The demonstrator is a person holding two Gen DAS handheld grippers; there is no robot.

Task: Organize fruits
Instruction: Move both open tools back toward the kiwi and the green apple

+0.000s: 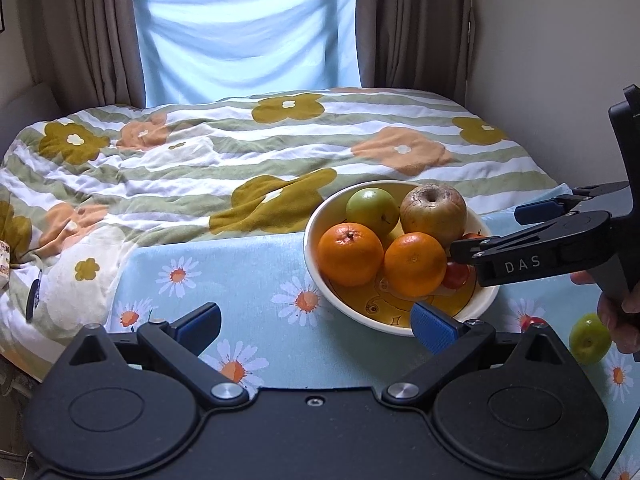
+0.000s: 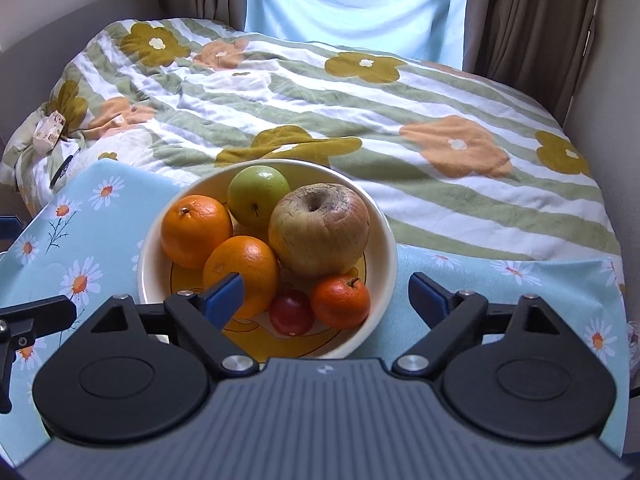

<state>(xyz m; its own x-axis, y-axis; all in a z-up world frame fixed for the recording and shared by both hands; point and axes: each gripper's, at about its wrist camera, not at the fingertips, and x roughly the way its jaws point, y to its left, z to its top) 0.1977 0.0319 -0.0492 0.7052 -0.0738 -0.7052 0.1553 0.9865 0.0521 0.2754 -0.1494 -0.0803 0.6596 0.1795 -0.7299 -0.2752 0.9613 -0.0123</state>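
Blue pads mark both claws, and both stand spread with nothing between them. Left claw (image 1: 316, 324) hovers low over the daisy-print cloth (image 1: 248, 280) on the surface, its right pad just at the near rim of the bowl (image 1: 400, 326); judged idle, kept out of the way. Right claw (image 2: 326, 294) is poised over the near side of the bowl, jaws wide, one pad in front of the nearer orange (image 2: 242, 270), the other outside the rim. Reads as a release just made or a reach about to start; cannot say which.

Bowl contents, near to far in the right wrist view: small red fruit (image 2: 291, 312), small mandarin (image 2: 340, 295), the nearer orange, second orange (image 2: 196, 230), large wrinkled apple (image 2: 319, 229), green apple (image 2: 259, 195). Fruits are piled touching, the big apple leaning on the smaller ones.

Outside the bowl, in the left wrist view: loose green fruit (image 1: 588, 338) and a red fruit (image 1: 534, 322) on the cloth, near the hand (image 1: 620, 312) holding the right tool. The red one is half hidden, possibly a tomato. Judgement: these two remain to be collected.

Beyond the surface: bed with flowered quilt (image 2: 360, 120), then the curtains (image 1: 80, 28).
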